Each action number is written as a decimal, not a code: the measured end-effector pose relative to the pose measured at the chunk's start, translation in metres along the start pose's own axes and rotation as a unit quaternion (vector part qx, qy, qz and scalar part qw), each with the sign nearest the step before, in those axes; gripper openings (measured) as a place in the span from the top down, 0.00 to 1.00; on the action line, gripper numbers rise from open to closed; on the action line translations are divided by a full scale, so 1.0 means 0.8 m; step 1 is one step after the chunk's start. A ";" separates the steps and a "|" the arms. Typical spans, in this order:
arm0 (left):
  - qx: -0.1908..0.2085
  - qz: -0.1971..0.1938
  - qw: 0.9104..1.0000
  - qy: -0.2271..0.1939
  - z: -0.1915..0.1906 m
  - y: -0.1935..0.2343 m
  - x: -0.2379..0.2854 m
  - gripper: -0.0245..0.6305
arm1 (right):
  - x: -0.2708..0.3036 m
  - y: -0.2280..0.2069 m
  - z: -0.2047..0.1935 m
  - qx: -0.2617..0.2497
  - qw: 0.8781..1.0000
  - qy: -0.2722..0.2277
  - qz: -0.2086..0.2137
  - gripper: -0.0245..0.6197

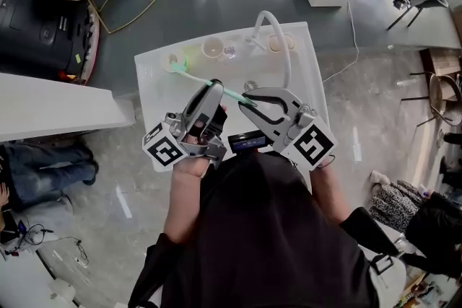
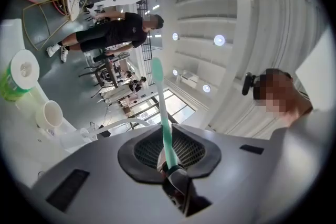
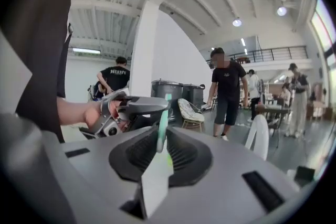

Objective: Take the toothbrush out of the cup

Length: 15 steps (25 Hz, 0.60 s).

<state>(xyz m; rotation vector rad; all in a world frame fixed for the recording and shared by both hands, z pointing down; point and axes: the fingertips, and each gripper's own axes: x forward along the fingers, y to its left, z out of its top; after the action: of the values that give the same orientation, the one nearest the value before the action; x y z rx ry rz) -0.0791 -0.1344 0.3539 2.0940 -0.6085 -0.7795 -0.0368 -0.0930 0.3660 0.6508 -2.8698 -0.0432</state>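
Head view: toothbrush is in the air above the white table, near the cup but not in it. It spans my left gripper and right gripper.
Left gripper view: jaws clamped on the handle (the rest sticks out beyond them).
Right gripper view: jaws pinch its end.

One toothbrush; two tongs, the left tongs and the right tongs; one surface; one curved tube.

Middle of the toothbrush behind the left tongs, its handle end inside the right tongs.
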 end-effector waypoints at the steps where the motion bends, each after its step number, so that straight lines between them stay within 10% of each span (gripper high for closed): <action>1: 0.007 -0.014 1.000 0.002 -0.001 -0.004 0.000 0.88 | -0.001 0.003 0.000 0.042 0.999 -0.011 0.016 0.88; 5: 0.034 -0.080 0.996 0.016 0.001 -0.027 -0.002 0.89 | -0.009 0.010 0.007 0.199 0.973 -0.068 0.099 0.88; 15: 0.064 -0.251 0.965 0.023 0.012 -0.091 -0.020 0.90 | -0.023 0.035 0.042 0.427 0.845 -0.174 0.271 0.81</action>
<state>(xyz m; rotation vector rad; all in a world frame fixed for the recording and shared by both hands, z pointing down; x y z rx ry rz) -0.0857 -0.0878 0.2951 2.4152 -0.0939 -0.9859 -0.0392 -0.0605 0.3314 -0.1311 -3.2039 1.3843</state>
